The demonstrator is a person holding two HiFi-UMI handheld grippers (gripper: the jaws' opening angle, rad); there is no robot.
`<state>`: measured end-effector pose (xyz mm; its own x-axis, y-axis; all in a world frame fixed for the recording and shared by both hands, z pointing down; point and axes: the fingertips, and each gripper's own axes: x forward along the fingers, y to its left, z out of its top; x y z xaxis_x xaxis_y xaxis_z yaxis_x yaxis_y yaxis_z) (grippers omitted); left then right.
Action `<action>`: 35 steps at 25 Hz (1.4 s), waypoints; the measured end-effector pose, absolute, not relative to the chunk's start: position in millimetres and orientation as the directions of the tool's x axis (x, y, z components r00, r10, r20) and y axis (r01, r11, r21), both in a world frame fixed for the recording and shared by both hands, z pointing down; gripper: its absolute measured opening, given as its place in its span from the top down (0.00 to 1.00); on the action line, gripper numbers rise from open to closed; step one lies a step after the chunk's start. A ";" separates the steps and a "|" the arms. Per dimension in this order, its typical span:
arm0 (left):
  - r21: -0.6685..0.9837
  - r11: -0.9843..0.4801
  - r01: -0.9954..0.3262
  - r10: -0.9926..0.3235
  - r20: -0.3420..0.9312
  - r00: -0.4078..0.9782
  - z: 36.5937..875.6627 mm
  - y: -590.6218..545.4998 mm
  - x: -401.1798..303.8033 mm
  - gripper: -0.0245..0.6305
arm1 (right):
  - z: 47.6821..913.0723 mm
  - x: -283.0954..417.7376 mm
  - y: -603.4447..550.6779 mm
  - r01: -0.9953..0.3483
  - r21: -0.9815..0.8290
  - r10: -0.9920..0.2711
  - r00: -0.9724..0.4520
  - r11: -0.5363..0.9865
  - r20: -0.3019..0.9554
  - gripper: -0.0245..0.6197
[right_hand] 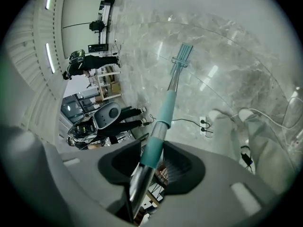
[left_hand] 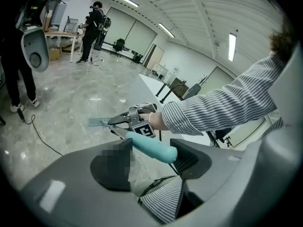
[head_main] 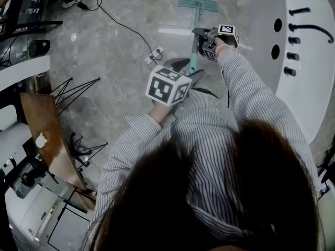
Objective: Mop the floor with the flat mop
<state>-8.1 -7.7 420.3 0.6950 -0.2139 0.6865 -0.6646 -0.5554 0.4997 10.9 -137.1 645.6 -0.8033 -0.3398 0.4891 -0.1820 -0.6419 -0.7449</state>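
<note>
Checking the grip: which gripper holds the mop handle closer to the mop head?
The right gripper, clamped lower on the mop handle; the left gripper holds its teal top end.

Free floor point(head_main: 152, 7): just left of flat mop point(head_main: 197, 15).
Obstacles: cable point(head_main: 121, 24), power strip point(head_main: 155, 53) farther left; white unit point(head_main: 309, 88) right.
</note>
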 end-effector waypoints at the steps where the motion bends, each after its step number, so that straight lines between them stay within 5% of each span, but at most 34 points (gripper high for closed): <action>1: 0.501 -0.556 -0.663 -0.217 0.682 0.698 421.1 -21.9 -9.6 0.58 | 646.0 10.1 -151.6 -0.180 -0.745 -0.350 -0.796 -0.642 0.494 0.74; 22: 0.462 -0.700 -0.545 -0.062 0.720 0.691 451.4 -359.5 -18.3 0.56 | 667.0 16.8 -498.0 -0.134 -0.743 -0.449 -0.722 -0.656 0.526 0.74; 35: 0.423 -0.755 -0.502 -0.023 0.747 0.664 474.7 -341.0 -10.9 0.55 | 684.0 27.0 -485.1 -0.084 -0.758 -0.526 -0.671 -0.647 0.523 0.75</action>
<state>-10.9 -341.0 474.7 0.6640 -0.0227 0.7473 -0.5016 -0.7548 0.4228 27.0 -485.1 684.0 -0.6710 -0.5255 0.5230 -0.0838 -0.6472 -0.7577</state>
